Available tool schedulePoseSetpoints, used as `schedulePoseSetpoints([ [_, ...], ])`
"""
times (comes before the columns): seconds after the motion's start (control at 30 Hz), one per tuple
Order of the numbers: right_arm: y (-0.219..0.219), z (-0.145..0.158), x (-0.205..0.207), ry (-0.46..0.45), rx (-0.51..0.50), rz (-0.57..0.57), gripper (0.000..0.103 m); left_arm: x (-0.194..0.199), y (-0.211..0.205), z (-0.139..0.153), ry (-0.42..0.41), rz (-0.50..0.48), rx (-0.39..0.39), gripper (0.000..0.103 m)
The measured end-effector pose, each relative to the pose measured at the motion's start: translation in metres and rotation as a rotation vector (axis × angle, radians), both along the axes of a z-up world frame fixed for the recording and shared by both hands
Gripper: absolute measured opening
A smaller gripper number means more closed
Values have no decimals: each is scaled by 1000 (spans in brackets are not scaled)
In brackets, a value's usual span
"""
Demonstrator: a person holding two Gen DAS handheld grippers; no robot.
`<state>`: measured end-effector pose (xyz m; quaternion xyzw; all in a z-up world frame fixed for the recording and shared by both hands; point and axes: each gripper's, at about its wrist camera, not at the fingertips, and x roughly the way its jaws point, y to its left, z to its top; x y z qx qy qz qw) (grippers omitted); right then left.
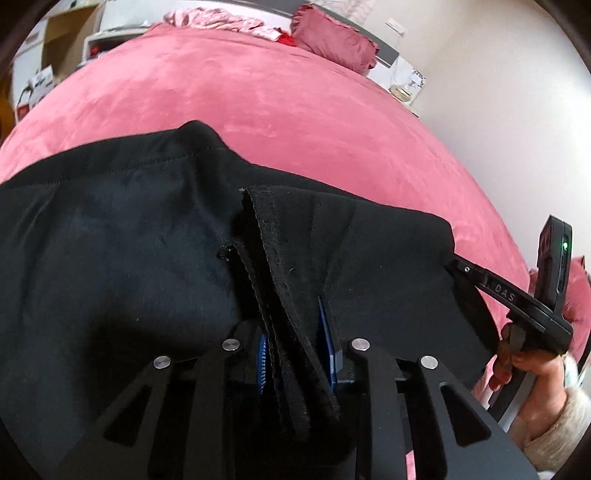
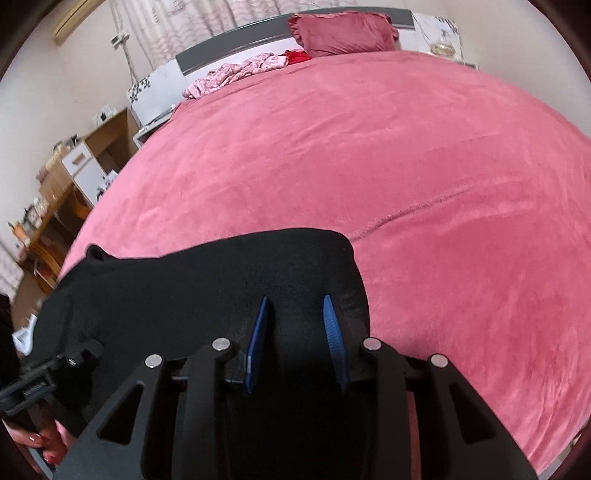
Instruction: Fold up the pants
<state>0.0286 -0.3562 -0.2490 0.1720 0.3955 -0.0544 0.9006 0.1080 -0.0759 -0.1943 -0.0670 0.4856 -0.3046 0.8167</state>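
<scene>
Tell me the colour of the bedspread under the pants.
Pink, plush bedspread; shows best in the right wrist view.

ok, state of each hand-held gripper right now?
Left hand-held gripper: closed on the black fabric pants.
Right hand-held gripper: closed on the same pants.

A wide bed [image 2: 424, 155] covered in a pink fleece blanket carries everything. Black pants [image 1: 122, 236] lie at its near edge. At the far end a dark pink pillow [image 2: 343, 35] leans against the headboard, with a crumpled pink patterned garment [image 2: 240, 74] and a red cloth [image 2: 297, 56] beside it.
</scene>
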Motion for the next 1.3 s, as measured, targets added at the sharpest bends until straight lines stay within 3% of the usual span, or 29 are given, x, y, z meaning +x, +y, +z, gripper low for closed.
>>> schedulePoseSetpoints([
  [0.07,0,1,-1,-8,4,2,30,-1,0,0,-17,-2,-20,24],
  [0.17,2,12,-13,-15,-5,-3,31,-9,9,2,-22,8,-39,35],
  [0.3,9,34,-52,-26,53,15,33,-22,27,17,-67,21,-32,60],
  [0.37,17,34,-68,21,16,38,33,-26,25,18,-83,2,9,61],
  [0.47,22,20,-80,146,-25,50,27,-24,19,5,-21,-6,69,61],
  [0.6,21,18,-75,186,-27,32,26,-36,13,4,-82,-56,166,61],
  [0.7,30,31,-78,121,-44,19,32,-38,26,9,-39,-41,125,61],
  [0.77,33,37,-80,61,-2,28,41,-39,43,10,-12,-14,76,68],
  [0.9,44,44,-72,-28,11,61,48,-31,88,29,-8,175,-24,81],
  [0.97,49,39,-64,-33,8,73,56,-29,112,34,4,284,-74,87],
  [1.0,51,36,-60,-31,9,68,58,-29,128,34,17,350,-104,88],
  [1.17,58,19,-52,-23,5,89,85,-39,193,39,49,633,-213,90],
  [1.3,75,11,-54,-13,-104,134,91,-52,234,43,47,802,-245,93],
])
